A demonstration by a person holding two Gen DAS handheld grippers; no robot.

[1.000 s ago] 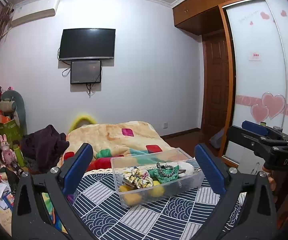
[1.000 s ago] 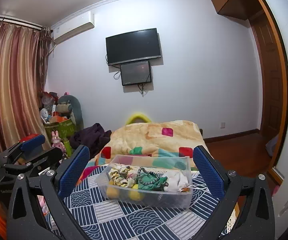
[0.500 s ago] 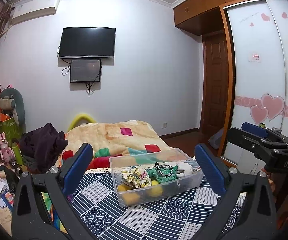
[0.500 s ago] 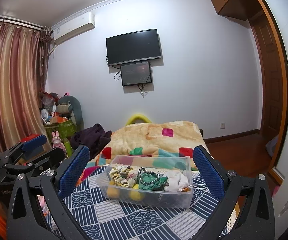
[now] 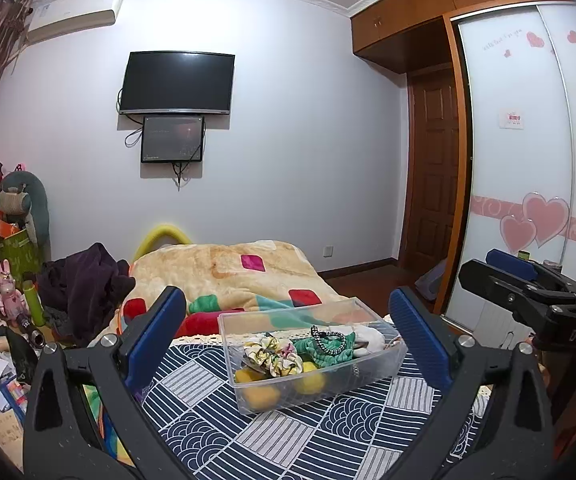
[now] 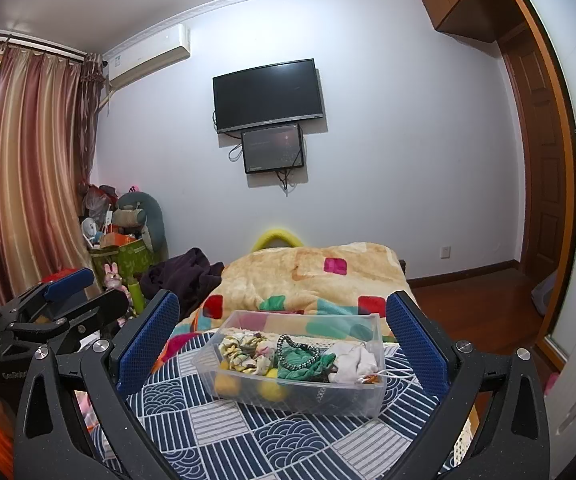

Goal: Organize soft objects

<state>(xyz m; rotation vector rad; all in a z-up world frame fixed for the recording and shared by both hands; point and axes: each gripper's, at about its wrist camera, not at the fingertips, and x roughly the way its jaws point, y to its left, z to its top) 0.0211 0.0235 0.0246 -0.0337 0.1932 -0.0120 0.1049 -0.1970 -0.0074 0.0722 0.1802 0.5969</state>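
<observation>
A clear plastic box [image 5: 372, 372] [image 6: 328, 398] stands on a navy patterned cloth [image 5: 288, 432] [image 6: 248, 432]. It holds a floral scrunchie [image 5: 272, 354] [image 6: 244, 350], a green scrunchie with a black beaded band [image 5: 324, 346] [image 6: 302, 362], a white cloth [image 6: 354, 360] and yellow balls [image 5: 264, 394] [image 6: 270, 390]. My left gripper [image 5: 288, 344] is open and empty, held back from the box. My right gripper [image 6: 282, 340] is open and empty, also short of the box. Each gripper shows at the edge of the other's view.
A beige blanket with coloured squares [image 5: 228, 276] [image 6: 312, 276] lies behind the box. Dark clothing [image 5: 84, 280] and toy clutter [image 5: 4, 248] fill the left side. A wardrobe with heart stickers [image 5: 528, 200] and a door [image 5: 432, 184] stand on the right.
The left wrist view has shifted slightly, so the box sits a little further left in it. Both grippers stay open and nothing in the box has moved.
</observation>
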